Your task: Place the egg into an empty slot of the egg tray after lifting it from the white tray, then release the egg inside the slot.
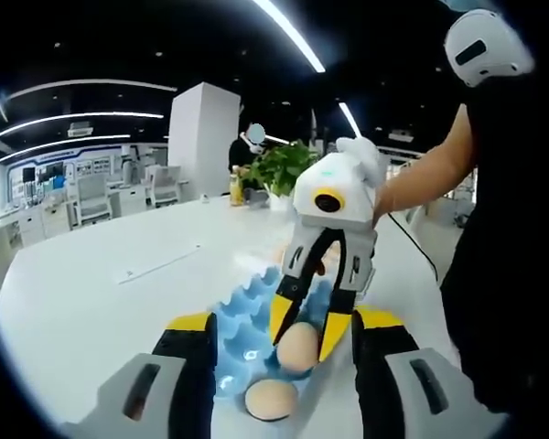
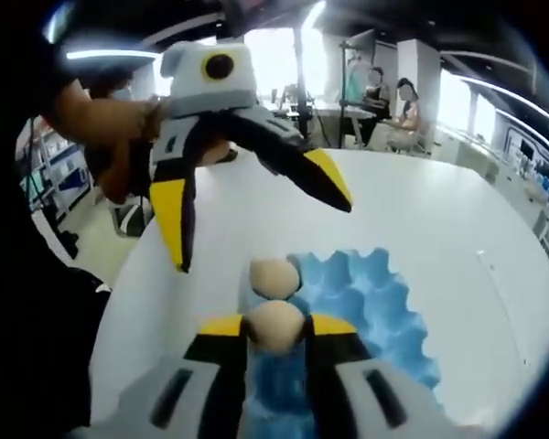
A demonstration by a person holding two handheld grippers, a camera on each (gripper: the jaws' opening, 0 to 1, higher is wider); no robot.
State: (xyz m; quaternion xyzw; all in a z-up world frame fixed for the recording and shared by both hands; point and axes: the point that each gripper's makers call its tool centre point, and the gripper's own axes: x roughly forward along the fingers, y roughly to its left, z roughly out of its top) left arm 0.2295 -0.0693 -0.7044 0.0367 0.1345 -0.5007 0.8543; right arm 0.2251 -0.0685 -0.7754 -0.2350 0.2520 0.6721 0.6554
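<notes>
Item 1, left gripper [image 1: 279,343]: I logged its 2 yellow-tipped jaws spread wide and holding nothing, with the blue egg tray [image 1: 247,338] lying between and just ahead of them. In the right gripper view it hung above and to the left of the tray, jaws [image 2: 256,219] splayed apart.

Item 2, seated egg [image 1: 271,400]: it rested in a tray slot close in between my left jaws; in the right gripper view it [image 2: 272,276] sat just beyond the held egg.

Item 3, held egg [image 1: 297,347]: the right gripper [image 1: 304,331] was closed on it, 1 yellow tip on each side, low over the tray edge. From the right gripper's own camera the egg [image 2: 274,327] sat pinched between the tips [image 2: 274,331], with the tray [image 2: 375,302] stretching ahead and to the right.

Item 4, table [image 1: 101,293]: white, bearing the tray.

Progress, as I judged it: the lift was done, 1 egg was already placed, and the held egg was at the tray. Lowering into an empty slot and letting go remained.

Not legible: whether the held egg touched the tray, or which slot lay beneath it, I could not tell. The white tray was not identifiable. The tray's near end was cut off behind my jaws in both views.
</notes>
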